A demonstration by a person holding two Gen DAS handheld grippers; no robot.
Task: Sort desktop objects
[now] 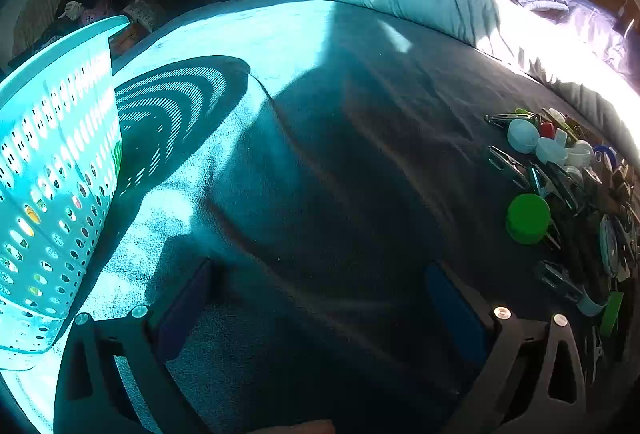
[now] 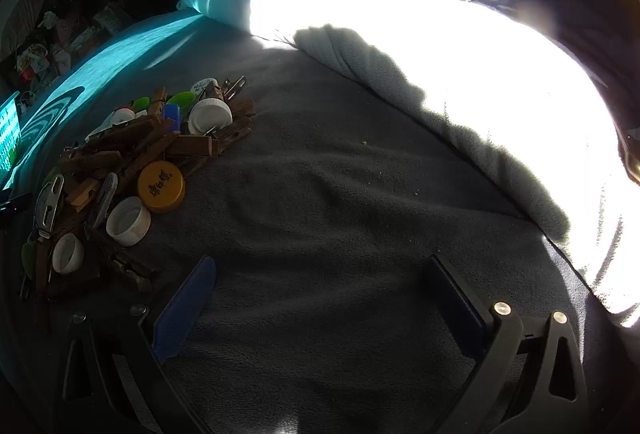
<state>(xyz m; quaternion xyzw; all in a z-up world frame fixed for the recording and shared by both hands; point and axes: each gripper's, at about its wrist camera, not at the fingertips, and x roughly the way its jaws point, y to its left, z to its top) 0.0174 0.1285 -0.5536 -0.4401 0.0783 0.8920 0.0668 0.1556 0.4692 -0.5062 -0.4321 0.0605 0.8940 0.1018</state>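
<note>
Both grippers are hovering over the grey blanket with their fingers spread wide and nothing between them, which suggests sorting is only beginning and each tool is waiting to pick something.

Taking the pile of small objects as the landmark: the right gripper is sitting just to the right of the pile and nearer the camera, so a short swing leftward would probably be reaching the closest caps. The left gripper is sitting to the left of the pile, between it and the turquoise basket, which is standing upright well to the left of the pile. That placement looks deliberate: the basket is likely serving as a destination, with the left hand working the stretch between heap and bin.

The pile itself is lying in shadow, a loose tangle. Brown wooden clothespins are crossing one another through the middle, with an orange cap and a white cap resting at its near edge. A green cap is lying on the side of the pile toward the basket, beside metal clips and more white caps. Things are overlapping, so pulling one piece out may be disturbing its neighbours.
</note>
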